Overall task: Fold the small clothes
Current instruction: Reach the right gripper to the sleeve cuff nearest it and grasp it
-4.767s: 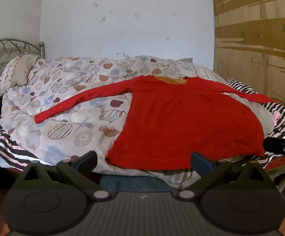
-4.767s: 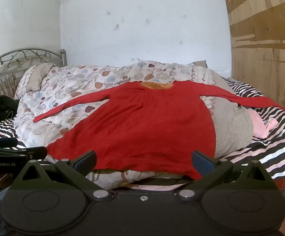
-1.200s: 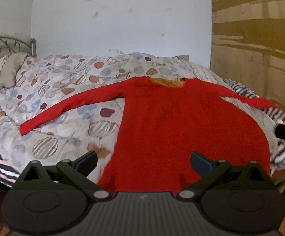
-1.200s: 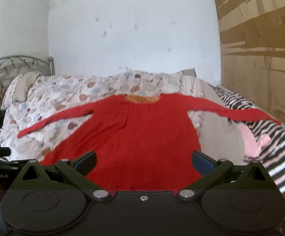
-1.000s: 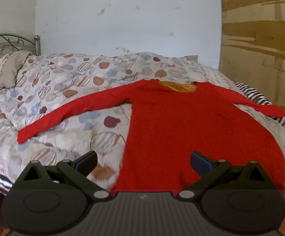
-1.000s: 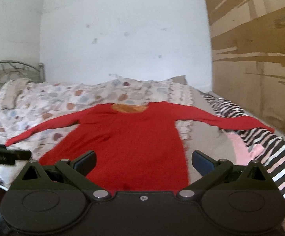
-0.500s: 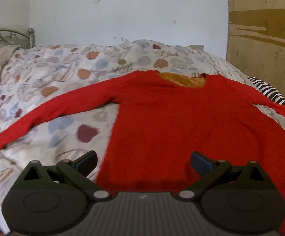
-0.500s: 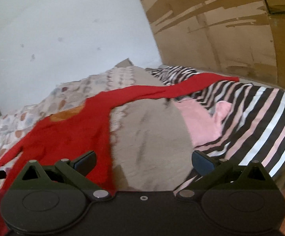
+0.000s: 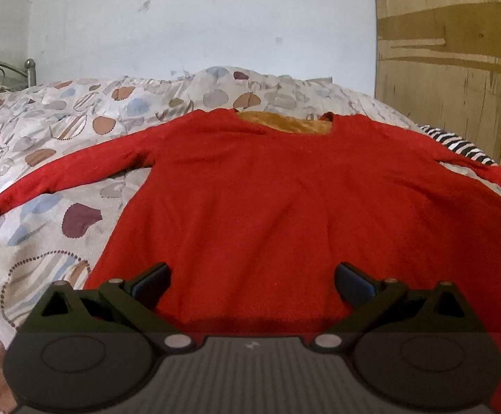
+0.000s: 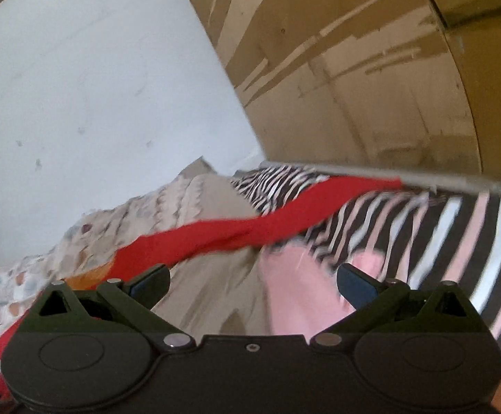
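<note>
Lying on patterned duvet [image 9: 60, 131], red top [image 9: 285, 200], pink garment [image 10: 305, 296] beside sleeve.

The left wrist view sits low and close over the hem of the red shirt [image 9: 285, 207], facing squarely up it toward the white wall [image 9: 198, 17], while the tilted, blurred right wrist view looks past the shirt's right sleeve [image 10: 285, 217], sharing shirt and wall.
</note>
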The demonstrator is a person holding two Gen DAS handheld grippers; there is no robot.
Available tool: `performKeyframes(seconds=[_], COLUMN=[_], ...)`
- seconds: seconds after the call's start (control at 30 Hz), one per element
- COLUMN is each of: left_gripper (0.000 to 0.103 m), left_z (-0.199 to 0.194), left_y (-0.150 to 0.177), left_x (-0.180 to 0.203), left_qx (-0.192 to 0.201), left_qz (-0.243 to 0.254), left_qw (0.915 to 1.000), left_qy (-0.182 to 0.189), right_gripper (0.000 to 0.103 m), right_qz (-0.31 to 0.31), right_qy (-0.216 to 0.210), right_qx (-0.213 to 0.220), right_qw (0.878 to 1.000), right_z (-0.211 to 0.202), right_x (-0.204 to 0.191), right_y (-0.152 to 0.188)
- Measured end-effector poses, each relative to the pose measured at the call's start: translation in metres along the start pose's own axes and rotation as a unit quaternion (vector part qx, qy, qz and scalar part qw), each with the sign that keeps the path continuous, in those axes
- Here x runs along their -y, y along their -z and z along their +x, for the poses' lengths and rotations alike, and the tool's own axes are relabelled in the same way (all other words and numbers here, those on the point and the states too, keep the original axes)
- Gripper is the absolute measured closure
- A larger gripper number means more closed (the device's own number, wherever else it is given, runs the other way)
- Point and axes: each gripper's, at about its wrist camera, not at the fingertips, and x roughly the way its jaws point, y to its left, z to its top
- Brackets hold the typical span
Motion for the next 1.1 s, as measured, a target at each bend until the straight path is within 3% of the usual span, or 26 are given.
performKeyframes(seconds=[0.17, 0.27, 0.5, 0.67, 0.83, 0.9, 0.93, 1.1], left_gripper=[0.000, 0.000, 0.000, 0.000, 0.000, 0.000, 0.000, 0.000], left_z=[0.000, 0.000, -0.001, -0.001, -0.002, -0.002, -0.002, -0.002], left_y=[0.004, 0.004, 0.006, 0.007, 0.008, 0.008, 0.008, 0.008], left_x=[-0.003, -0.003, -0.002, -0.002, -0.002, -0.002, -0.002, -0.002], left_qx=[0.004, 0.009, 0.012, 0.016, 0.020, 0.020, 0.020, 0.020], left_qz=[-0.010, -0.010, -0.011, -0.012, -0.012, -0.012, -0.012, -0.012], left_qw=[0.9999, 0.9999, 0.9999, 0.9998, 0.9997, 0.9997, 0.9997, 0.9997], left_qy=[0.007, 0.006, 0.006, 0.006, 0.006, 0.006, 0.006, 0.006], right_gripper=[0.001, 0.003, 0.023, 0.030, 0.056, 0.088, 0.094, 0.097], right_qz=[0.020, 0.047, 0.091, 0.176, 0.235, 0.249, 0.249, 0.183], right_qy=[0.018, 0.057, 0.193, 0.216, 0.227, 0.225, 0.221, 0.199], right_qx=[0.000, -0.010, -0.048, -0.053, -0.043, -0.037, -0.035, -0.004], right_qw=[1.000, 0.997, 0.976, 0.959, 0.944, 0.941, 0.942, 0.963], right_z=[0.050, 0.085, 0.159, 0.181, 0.196, 0.196, 0.196, 0.187], right_x=[0.018, 0.032, 0.071, 0.103, 0.127, 0.129, 0.129, 0.103], right_y=[-0.040, -0.060, -0.083, -0.081, -0.081, -0.081, -0.082, -0.101])
